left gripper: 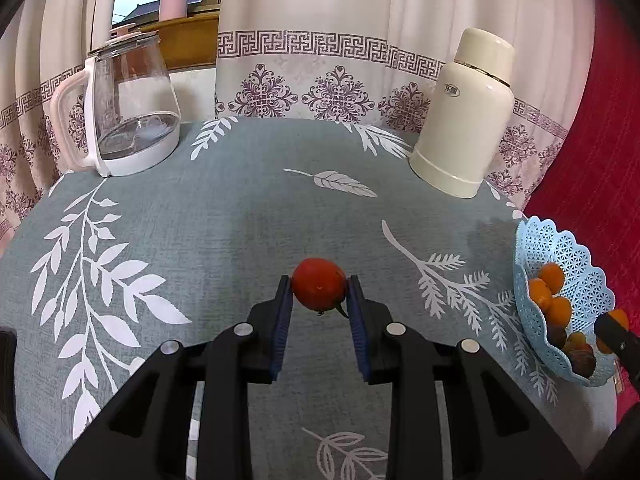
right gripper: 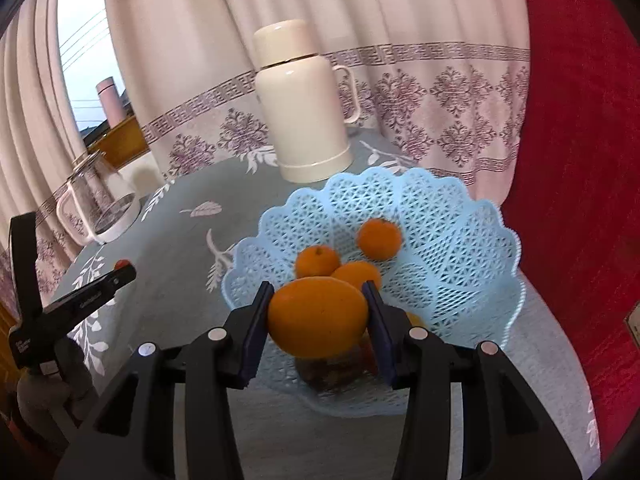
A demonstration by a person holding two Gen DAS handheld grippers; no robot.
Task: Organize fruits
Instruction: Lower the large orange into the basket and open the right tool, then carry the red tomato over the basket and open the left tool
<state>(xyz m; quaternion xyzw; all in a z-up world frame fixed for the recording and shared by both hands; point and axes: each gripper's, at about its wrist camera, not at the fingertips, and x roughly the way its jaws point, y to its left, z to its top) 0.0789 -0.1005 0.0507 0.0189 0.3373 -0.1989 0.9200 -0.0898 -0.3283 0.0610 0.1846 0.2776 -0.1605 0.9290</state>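
The left tongs [left gripper: 319,292] clamp a small round red fruit [left gripper: 319,284] over open bench [left gripper: 224,216] cloth, tilted downward. The right tongs [right gripper: 318,312] grip a large orange fruit [right gripper: 318,317] above the near rim of the pale blue lattice plastic basket [right gripper: 452,256], which sits at the bench's right edge. Three small oranges [right gripper: 379,239] lie inside.

A round red fruit [left gripper: 319,284] sits left of the lacy blue basket [right gripper: 460,264], which holds three small oranges [right gripper: 378,239]; a bigger orange [right gripper: 318,317] hangs above its near rim.
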